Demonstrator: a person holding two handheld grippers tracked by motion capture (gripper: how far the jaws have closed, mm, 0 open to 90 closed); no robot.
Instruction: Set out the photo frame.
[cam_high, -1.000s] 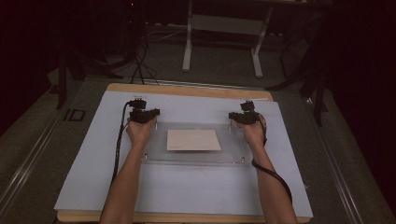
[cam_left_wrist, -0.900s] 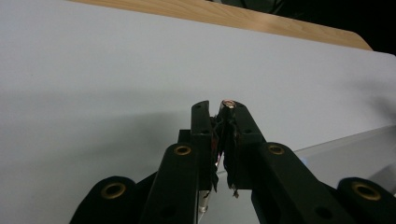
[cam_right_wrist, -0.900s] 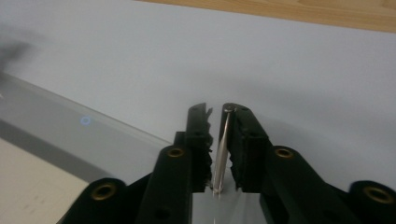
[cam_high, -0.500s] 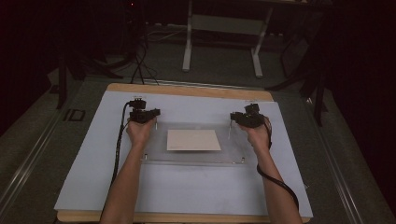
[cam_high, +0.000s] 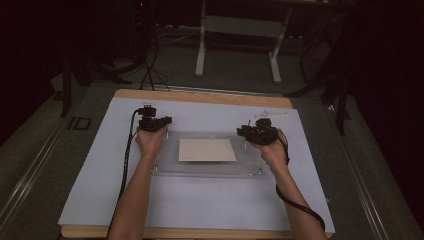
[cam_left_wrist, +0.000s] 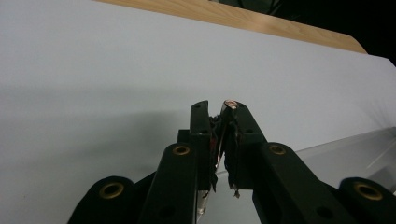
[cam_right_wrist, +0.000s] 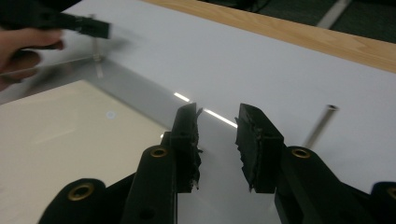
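A clear acrylic plate (cam_high: 210, 167) lies on the white board with a beige sheet (cam_high: 207, 150) under its middle. Thin metal posts stand at its corners. My left gripper (cam_high: 165, 121) is at the far left corner. In the left gripper view it (cam_left_wrist: 218, 108) is shut on that corner's post (cam_left_wrist: 230, 103). My right gripper (cam_high: 245, 131) hovers by the far right corner. Its jaws have just been opening and it (cam_right_wrist: 217, 116) is open with nothing between the pads. The far right post (cam_right_wrist: 322, 123) stands free to the right of them.
The white board (cam_high: 200, 210) covers a wooden table (cam_high: 200, 96). Two short posts (cam_high: 156, 169) mark the plate's near corners. Thin loose pieces (cam_high: 272, 115) lie on the board behind the right hand. A metal stand (cam_high: 237, 45) and cables are on the dark floor beyond.
My right gripper has lifted and shifted a little left and toward the person, turning, with its jaws now wider apart. The left gripper has stayed shut at its corner.
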